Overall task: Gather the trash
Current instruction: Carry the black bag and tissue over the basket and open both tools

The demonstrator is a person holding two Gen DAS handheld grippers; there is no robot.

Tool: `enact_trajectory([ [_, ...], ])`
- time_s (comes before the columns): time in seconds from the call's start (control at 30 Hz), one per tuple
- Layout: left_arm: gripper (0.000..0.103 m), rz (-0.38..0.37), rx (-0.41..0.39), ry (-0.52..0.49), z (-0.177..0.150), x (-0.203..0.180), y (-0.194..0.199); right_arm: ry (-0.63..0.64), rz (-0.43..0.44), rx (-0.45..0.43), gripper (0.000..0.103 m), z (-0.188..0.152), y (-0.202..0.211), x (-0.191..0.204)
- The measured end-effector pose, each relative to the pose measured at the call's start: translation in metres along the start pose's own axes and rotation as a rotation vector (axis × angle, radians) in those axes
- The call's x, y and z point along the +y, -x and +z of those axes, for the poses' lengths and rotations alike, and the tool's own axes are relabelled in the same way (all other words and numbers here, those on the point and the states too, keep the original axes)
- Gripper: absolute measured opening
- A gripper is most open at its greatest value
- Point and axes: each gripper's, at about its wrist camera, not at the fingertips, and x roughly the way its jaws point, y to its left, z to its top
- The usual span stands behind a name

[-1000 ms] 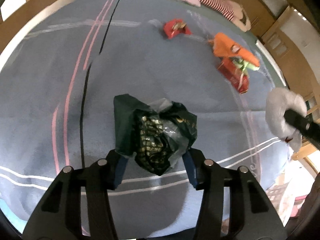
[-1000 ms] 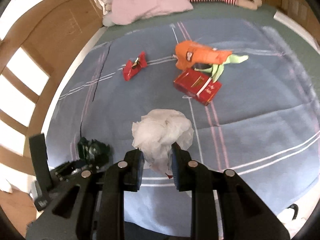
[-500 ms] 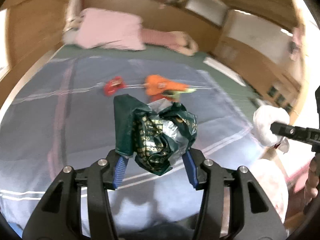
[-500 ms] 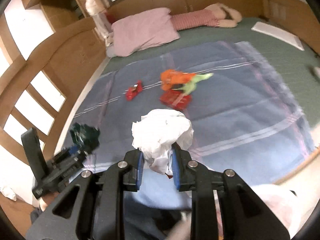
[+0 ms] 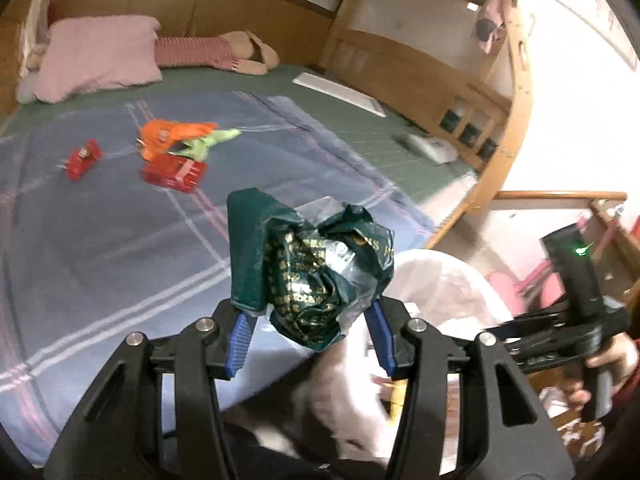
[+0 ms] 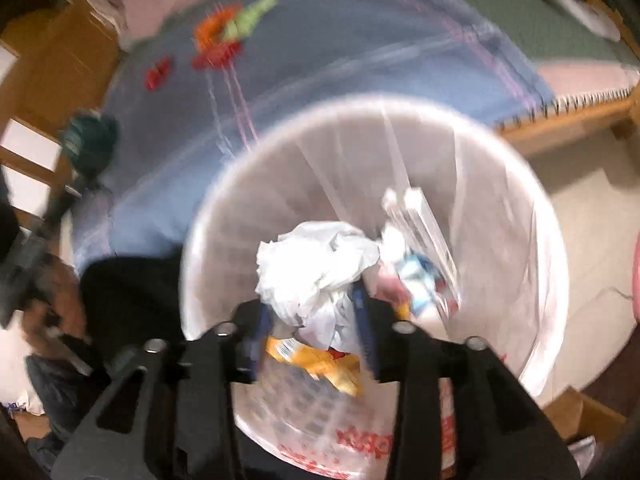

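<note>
Right wrist view shows the right tool [image 6: 316,320] poised directly above the open mouth of the lined bin [image 6: 532,184], its fingers clamped on a crumpled white tissue wad [image 6: 316,264]. Other rubbish already lies inside the bin, below and just right of the wad. The picture is blurred, so finer detail cannot be read. Since the wad hangs over the opening, the coming release seems to need only a parting of the fingers.

In the left wrist view the left tool [image 5: 308,340] is clamped on a crumpled dark green wrapper [image 5: 308,276] with gold print, held in the air over the near edge of the bed [image 5: 120,272]. The bin's white liner [image 5: 440,280] lies just below and to the right of that wrapper, so the left hand has a short move rightward before it can drop. The right hand is the nearer one.

Towards the bed's far-left part remain a small red wrapper [image 5: 81,159], a red box [image 5: 174,172] and an orange-and-green bag [image 5: 176,136], the box touching the bag.
</note>
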Motion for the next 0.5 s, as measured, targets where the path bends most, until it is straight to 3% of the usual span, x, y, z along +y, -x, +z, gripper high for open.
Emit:
enact_trajectory([
  [0.07,0.051,-0.022,0.023,-0.014,-0.006,-0.007,-0.005,-0.022,0.008,-0.035,0.053,0.002,0.009,-0.003],
  [0.17,0.051,-0.092,0.047,-0.022,-0.011,-0.018,-0.012,-0.055,0.004,-0.184,0.06,0.005,0.045,-0.009],
  [0.3,0.051,-0.289,0.098,0.007,-0.015,-0.031,-0.028,-0.117,-0.168,-0.46,0.074,0.001,0.102,-0.016],
  [0.43,0.052,-0.455,0.201,-0.076,-0.028,-0.065,-0.049,-0.185,-0.16,-0.555,0.075,-0.005,0.122,-0.027],
  [0.47,0.057,-0.459,0.225,-0.116,-0.033,-0.076,-0.052,-0.193,-0.157,-0.559,0.075,-0.004,0.122,-0.029],
  [0.5,0.072,-0.445,0.238,-0.151,-0.038,-0.085,-0.054,-0.199,-0.157,-0.559,0.075,-0.003,0.122,-0.03],
])
